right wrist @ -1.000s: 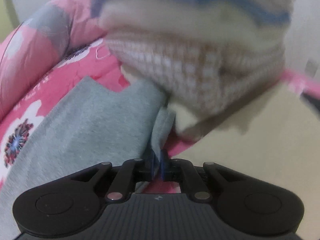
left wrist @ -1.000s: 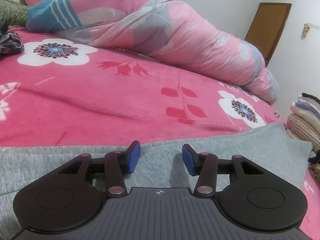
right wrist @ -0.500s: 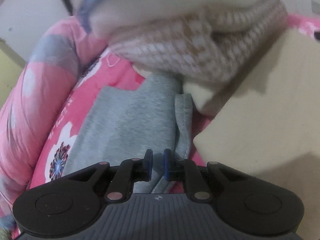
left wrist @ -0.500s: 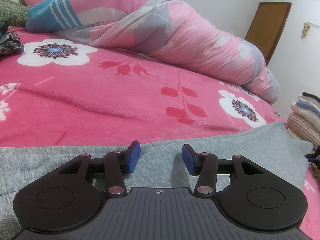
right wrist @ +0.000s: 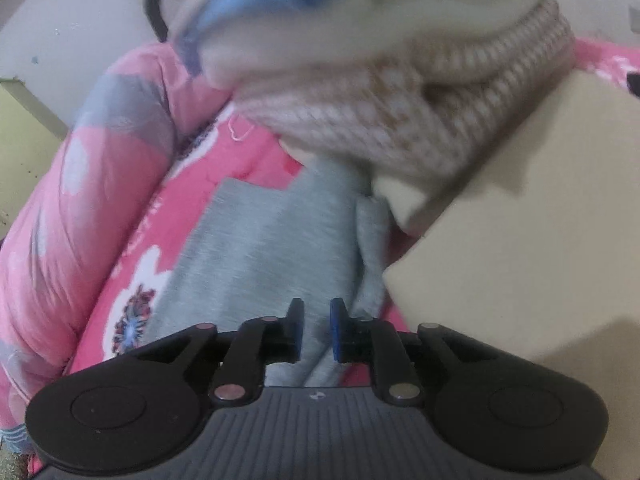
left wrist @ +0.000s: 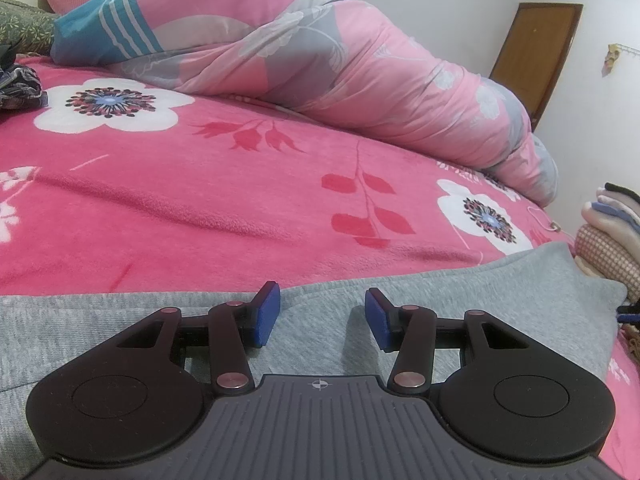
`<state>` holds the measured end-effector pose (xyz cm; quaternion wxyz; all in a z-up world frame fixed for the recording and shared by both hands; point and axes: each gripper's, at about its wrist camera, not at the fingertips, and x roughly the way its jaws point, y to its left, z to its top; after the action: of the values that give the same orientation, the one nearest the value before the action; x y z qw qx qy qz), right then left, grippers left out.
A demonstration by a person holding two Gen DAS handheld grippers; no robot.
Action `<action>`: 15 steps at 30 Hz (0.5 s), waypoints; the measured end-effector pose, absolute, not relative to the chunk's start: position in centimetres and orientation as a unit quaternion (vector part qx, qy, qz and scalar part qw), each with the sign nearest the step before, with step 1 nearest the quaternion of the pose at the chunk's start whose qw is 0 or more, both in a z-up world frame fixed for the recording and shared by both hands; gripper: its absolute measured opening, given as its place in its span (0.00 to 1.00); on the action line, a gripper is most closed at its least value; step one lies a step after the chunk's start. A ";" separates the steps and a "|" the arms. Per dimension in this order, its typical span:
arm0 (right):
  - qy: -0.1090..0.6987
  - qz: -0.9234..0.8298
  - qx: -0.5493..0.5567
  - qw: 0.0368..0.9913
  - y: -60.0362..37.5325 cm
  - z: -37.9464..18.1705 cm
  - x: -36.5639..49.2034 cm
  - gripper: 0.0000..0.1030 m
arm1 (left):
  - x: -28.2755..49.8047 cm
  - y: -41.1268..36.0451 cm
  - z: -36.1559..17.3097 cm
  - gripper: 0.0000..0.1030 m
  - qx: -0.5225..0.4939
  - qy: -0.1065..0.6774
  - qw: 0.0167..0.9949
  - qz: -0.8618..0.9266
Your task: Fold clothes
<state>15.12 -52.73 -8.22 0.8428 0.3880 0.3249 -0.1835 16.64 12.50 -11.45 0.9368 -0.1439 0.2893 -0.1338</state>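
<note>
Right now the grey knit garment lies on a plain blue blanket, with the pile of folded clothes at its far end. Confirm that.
Not quite. The blanket under the grey knit garment is pink with white flowers and red leaves, not plain blue. The left wrist view shows this clearly. The rest stands: the pile of folded clothes sits at the garment's far end.

One grey garment [left wrist: 440, 292] lies on the bed [left wrist: 200, 200]. One rolled pink quilt [left wrist: 320, 80] runs along the bed's far edge. One stack of folded clothes [left wrist: 612, 240] sits at its right edge. Two grippers show: left gripper [left wrist: 322, 316], right gripper [right wrist: 316, 330].
</note>
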 end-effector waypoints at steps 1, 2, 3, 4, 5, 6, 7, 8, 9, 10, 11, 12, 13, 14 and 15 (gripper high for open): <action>0.329 -0.184 0.386 0.842 -52.8 -8.6 15.3 0.14 | 16.6 12.5 -11.5 0.47 -0.144 0.289 0.937 -0.134; 0.335 -0.186 0.382 0.841 -52.7 -8.8 15.6 0.15 | 16.6 12.5 -11.5 0.47 -0.144 0.289 0.937 -0.134; 0.342 -0.188 0.378 0.840 -52.7 -8.9 15.9 0.15 | 16.6 12.5 -11.5 0.47 -0.144 0.289 0.937 -0.134; 0.347 -0.193 0.375 0.838 -52.7 -8.9 16.1 0.15 | 16.6 12.5 -11.5 0.47 -0.144 0.289 0.937 -0.134; 0.348 -0.196 0.376 0.836 -52.7 -8.7 16.1 0.16 | 16.7 12.5 -11.5 0.47 -0.143 0.289 0.937 -0.134; 0.350 -0.198 0.376 0.835 -52.6 -8.6 16.0 0.20 | 16.7 12.5 -11.5 0.47 -0.143 0.289 0.937 -0.134; 0.352 -0.195 0.375 0.835 -52.5 -8.5 16.1 0.23 | 16.6 12.4 -11.5 0.47 -0.143 0.289 0.937 -0.133; 0.353 -0.196 0.375 0.835 -52.3 -8.4 16.1 0.25 | 16.6 12.4 -11.5 0.47 -0.143 0.289 0.937 -0.133; 0.354 -0.199 0.372 0.834 -52.0 -8.3 16.1 0.27 | 16.6 12.4 -11.5 0.47 -0.143 0.289 0.937 -0.133; 0.361 -0.201 0.368 0.833 -51.9 -8.4 16.5 0.27 | 16.6 12.4 -11.5 0.47 -0.143 0.289 0.937 -0.133; 0.364 -0.205 0.371 0.829 -52.1 -8.3 16.2 0.27 | 16.6 12.4 -11.5 0.47 -0.143 0.289 0.937 -0.133; 0.367 -0.209 0.374 0.826 -52.3 -8.3 16.0 0.31 | 16.6 12.4 -11.5 0.47 -0.143 0.289 0.937 -0.133; 0.367 -0.207 0.381 0.823 -52.3 -8.3 16.3 0.38 | 16.6 12.4 -11.5 0.47 -0.143 0.289 0.937 -0.133; 0.370 -0.201 0.384 0.822 -52.4 -8.1 16.6 0.39 | 16.6 12.4 -11.5 0.48 -0.143 0.289 0.937 -0.133; 0.372 -0.195 0.379 0.825 -52.2 -8.0 17.3 0.34 | 16.6 12.4 -11.5 0.48 -0.143 0.289 0.937 -0.133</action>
<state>17.34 -52.17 -8.03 0.8246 0.3786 0.3725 -0.1951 16.63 12.43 -11.48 0.9372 -0.1430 0.2890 -0.1332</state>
